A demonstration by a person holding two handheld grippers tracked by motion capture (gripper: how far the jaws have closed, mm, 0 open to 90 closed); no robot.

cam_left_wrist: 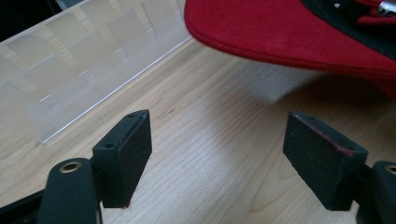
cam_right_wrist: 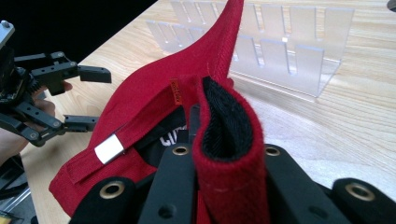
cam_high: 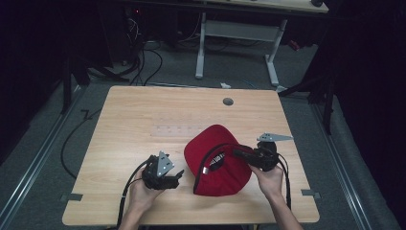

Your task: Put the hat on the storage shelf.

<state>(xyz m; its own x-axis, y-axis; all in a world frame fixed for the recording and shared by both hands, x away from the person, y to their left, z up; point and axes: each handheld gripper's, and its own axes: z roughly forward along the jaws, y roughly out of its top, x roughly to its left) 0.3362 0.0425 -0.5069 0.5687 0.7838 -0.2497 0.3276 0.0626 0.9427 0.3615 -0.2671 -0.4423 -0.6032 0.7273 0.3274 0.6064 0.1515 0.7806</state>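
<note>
A red cap (cam_high: pixel 221 179) with a black lining lies tilted on the wooden table (cam_high: pixel 129 115), right of centre. My right gripper (cam_high: pixel 238 154) comes in from the right and is shut on the cap's rear edge. In the right gripper view a fold of the red cap (cam_right_wrist: pixel 154 98) rises between the pinching jaws of my right gripper (cam_right_wrist: pixel 229 154). My left gripper (cam_high: pixel 178 175) stands open just left of the cap, apart from it. In the left gripper view my left gripper (cam_left_wrist: pixel 219 135) has only bare table between its jaws, and the cap's brim (cam_left_wrist: pixel 280 28) hangs ahead of them.
A clear acrylic rack (cam_high: pixel 177 130) with several slots lies on the table behind the cap, and also shows as a clear rack (cam_left_wrist: pixel 70 60) and a clear rack (cam_right_wrist: pixel 280 46). A round cable hole (cam_high: pixel 228 101) sits near the far edge. A white-legged desk (cam_high: pixel 237 33) stands beyond.
</note>
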